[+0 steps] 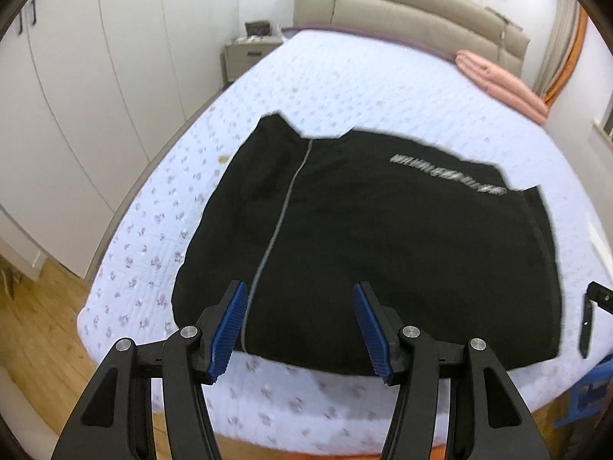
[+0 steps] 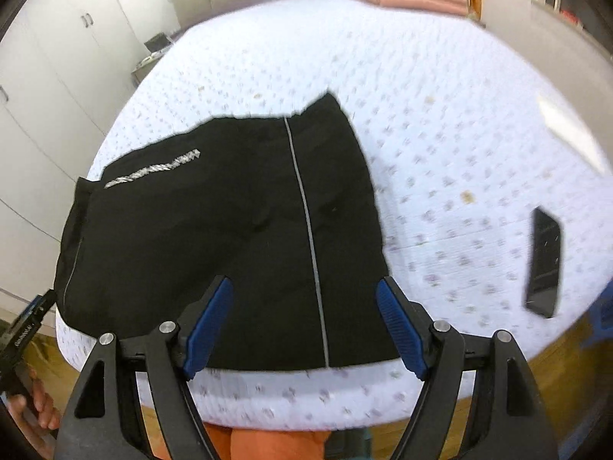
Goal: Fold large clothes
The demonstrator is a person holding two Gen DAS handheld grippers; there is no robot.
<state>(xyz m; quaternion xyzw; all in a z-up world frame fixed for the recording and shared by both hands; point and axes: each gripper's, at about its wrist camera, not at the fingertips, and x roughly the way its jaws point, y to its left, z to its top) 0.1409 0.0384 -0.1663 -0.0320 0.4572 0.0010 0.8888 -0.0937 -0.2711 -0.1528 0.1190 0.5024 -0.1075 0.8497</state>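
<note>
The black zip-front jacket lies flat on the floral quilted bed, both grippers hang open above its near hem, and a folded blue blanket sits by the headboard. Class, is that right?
One detail is wrong: the folded blanket is pink, not blue, as the left wrist view shows. The black zip-front jacket does lie flat on the floral quilted bed, with the left gripper and right gripper open.

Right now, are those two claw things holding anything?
Left gripper: open, holding nothing, above the black jacket.
Right gripper: open, holding nothing.

Even, soft indoor light; strong fisheye bending at edges; motion blur, worse in right wrist view.
</note>
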